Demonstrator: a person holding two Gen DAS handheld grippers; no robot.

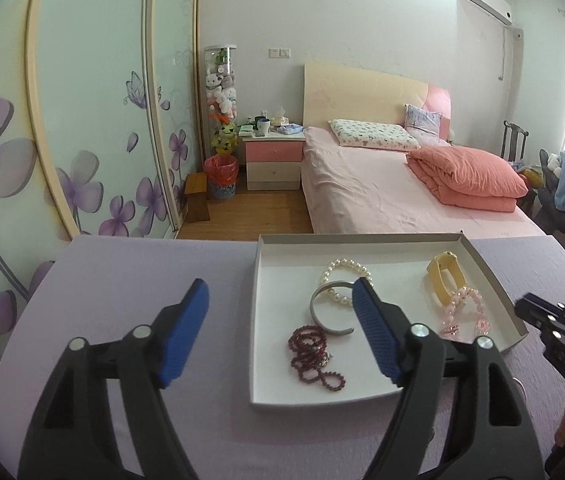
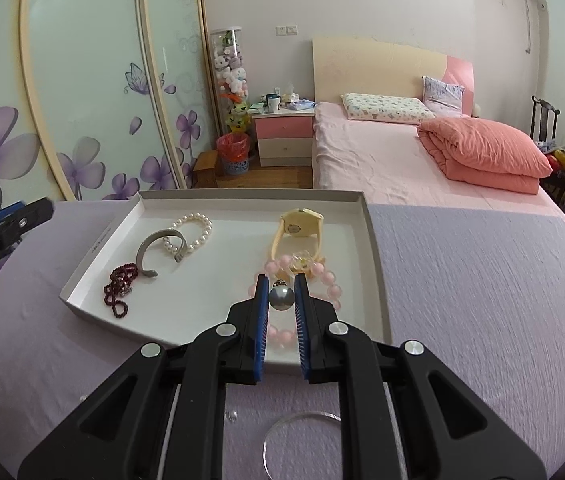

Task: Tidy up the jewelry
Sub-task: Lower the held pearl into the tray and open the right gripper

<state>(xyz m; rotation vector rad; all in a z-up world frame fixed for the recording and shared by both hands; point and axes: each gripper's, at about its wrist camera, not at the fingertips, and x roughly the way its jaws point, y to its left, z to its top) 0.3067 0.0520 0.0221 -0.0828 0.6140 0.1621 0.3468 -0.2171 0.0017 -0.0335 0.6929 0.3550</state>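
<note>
Pinching a grey pearl (image 2: 281, 299), the right tool (image 2: 281, 300) hovers over the tray (image 2: 218, 196).

White tray (image 2: 366, 216) on lilac cloth (image 2: 482, 280). Ahead of the right gripper's (image 2: 281, 298) blue pads (image 2: 261, 320): silver-grey pearl (image 2: 281, 299) between them, pale pink beads (image 2: 332, 290) beyond, cream-yellow watch (image 2: 300, 226) further. Off left: dark red beads (image 2: 120, 284), grey bangle (image 2: 158, 250), white pearls (image 2: 198, 230).

Grey pearl bead (image 2: 281, 299) pinched, 5 pcs in tray (image 2: 370, 232)
</note>
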